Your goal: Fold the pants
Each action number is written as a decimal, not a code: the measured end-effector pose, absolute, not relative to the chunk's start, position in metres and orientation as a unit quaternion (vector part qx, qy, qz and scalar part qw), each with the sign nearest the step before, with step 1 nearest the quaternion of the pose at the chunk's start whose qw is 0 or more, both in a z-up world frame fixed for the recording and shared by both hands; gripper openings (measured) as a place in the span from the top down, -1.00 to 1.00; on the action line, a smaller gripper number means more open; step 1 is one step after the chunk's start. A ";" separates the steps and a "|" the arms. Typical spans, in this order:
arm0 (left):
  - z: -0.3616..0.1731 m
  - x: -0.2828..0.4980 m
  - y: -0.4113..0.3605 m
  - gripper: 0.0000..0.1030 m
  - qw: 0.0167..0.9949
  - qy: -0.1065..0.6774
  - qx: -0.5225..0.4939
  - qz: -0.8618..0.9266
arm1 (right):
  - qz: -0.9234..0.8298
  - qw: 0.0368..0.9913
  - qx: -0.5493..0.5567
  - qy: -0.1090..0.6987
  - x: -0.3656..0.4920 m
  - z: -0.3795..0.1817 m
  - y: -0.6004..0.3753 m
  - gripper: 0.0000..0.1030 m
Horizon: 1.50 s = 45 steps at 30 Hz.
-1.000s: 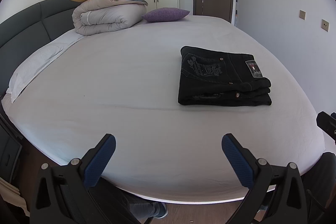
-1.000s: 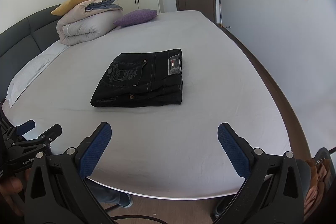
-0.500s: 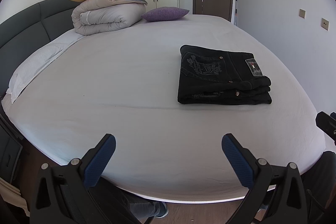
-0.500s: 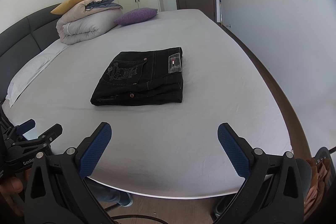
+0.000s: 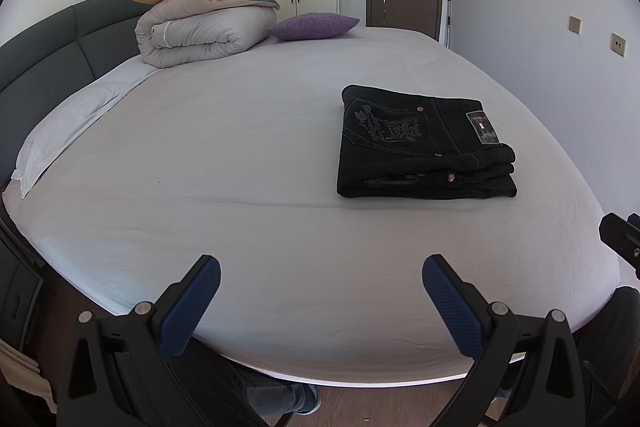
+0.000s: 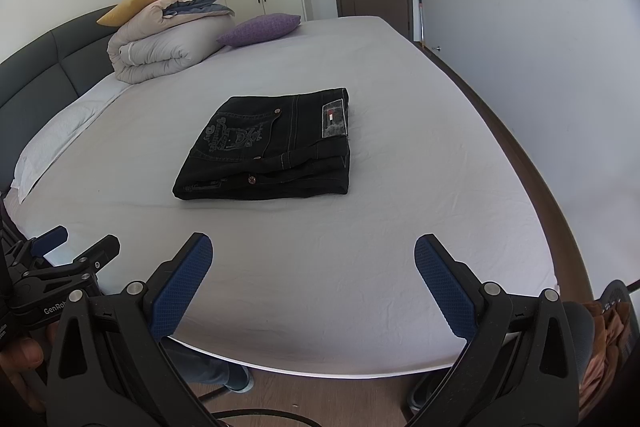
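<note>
Black folded pants beyond gaping right hand-held gripper

Both tools are black plastic frames with triangular cut-outs and silver screws at the pivots; the left gripper and the right gripper each end in two fingers faced with dark blue pads of fine cross-hatched texture. White lettering reading "GenRob" runs along the left tool's arm. Bare thumb skin shows at the right view's lower left edge.
</note>
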<state>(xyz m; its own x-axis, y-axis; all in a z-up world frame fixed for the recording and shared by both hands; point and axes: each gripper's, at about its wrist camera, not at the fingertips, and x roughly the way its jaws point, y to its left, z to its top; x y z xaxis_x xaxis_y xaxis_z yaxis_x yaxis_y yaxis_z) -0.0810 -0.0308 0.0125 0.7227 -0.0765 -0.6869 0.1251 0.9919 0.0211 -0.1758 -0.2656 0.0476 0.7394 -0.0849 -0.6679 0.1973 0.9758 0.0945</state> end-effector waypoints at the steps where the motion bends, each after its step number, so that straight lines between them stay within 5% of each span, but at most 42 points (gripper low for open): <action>1: 0.013 -0.081 -0.031 -1.00 0.927 0.368 0.033 -0.054 | -0.076 0.929 0.080 0.353 -0.176 0.048 -0.266 -1.00; 45: 0.008 -0.085 -0.029 -1.00 0.927 0.369 0.036 -0.054 | -0.073 0.927 0.080 0.359 -0.178 0.039 -0.273 -1.00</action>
